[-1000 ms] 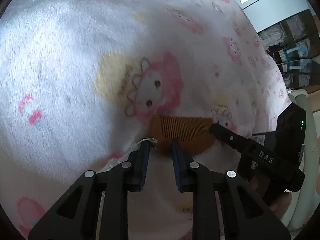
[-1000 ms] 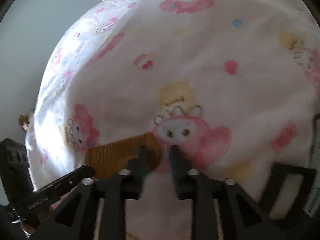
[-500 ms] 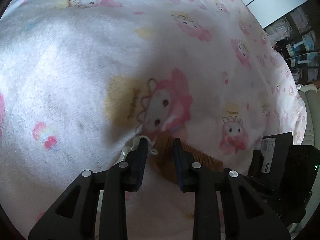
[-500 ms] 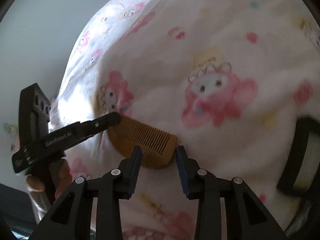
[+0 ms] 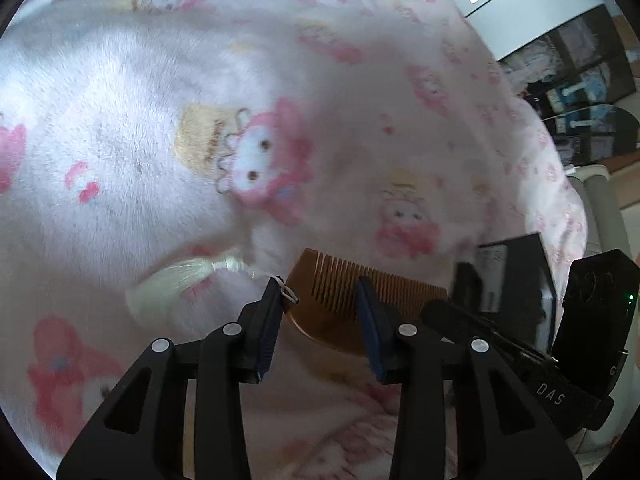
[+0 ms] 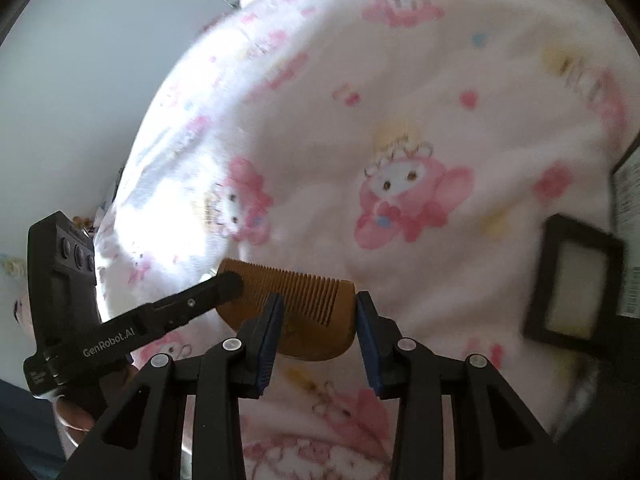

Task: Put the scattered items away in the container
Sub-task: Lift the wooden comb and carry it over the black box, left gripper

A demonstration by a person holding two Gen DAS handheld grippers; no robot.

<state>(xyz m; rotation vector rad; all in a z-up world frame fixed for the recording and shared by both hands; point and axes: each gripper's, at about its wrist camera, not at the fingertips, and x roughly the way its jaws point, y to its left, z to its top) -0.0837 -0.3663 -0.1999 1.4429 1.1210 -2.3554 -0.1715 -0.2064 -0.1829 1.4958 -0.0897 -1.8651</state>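
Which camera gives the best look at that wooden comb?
The right wrist view: the comb shows nearly whole between the right claw fingers. The left wrist view shows its tassel, but fingers hide more.

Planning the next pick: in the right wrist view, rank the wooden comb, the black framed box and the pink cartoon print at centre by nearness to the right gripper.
1. Wooden comb, between its jaws.
2. Black framed box, right.
3. Pink cartoon print, beyond the comb.
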